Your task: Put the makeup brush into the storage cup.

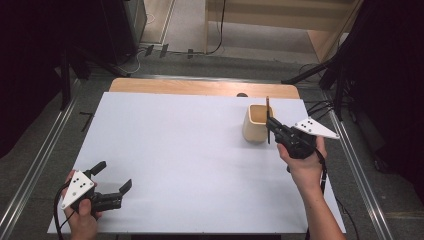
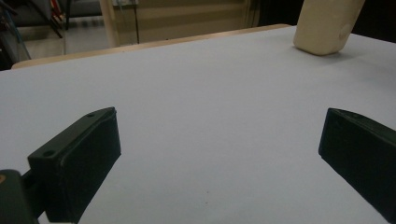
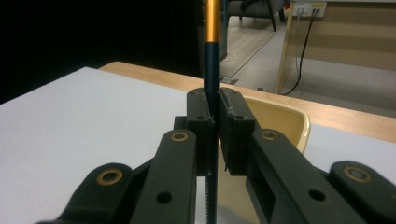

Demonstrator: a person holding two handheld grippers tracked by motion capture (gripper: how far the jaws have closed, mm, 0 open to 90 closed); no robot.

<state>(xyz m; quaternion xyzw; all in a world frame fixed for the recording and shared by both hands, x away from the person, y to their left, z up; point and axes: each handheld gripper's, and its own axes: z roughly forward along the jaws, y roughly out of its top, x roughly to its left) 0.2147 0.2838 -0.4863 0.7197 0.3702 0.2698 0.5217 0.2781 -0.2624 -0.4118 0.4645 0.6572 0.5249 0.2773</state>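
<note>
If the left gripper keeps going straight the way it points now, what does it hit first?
Probably nothing close: the left gripper, jaws open, faces bare white table. The beige cup sits far ahead and right of its line, so it would likely pass it, though depth is unclear.

White-topped table point(image 1: 190, 150) bears a wooden cup point(image 1: 257, 124).

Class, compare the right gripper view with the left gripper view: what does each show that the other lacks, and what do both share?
Right gripper view alone: the right gripper shut on a slim dark pen with an orange-gold band, held upright over the cup's open mouth.
Left gripper view alone: the left gripper, jaws wide apart with bare table between them.
Both: the cream-coloured plastic cup and the white table.
</note>
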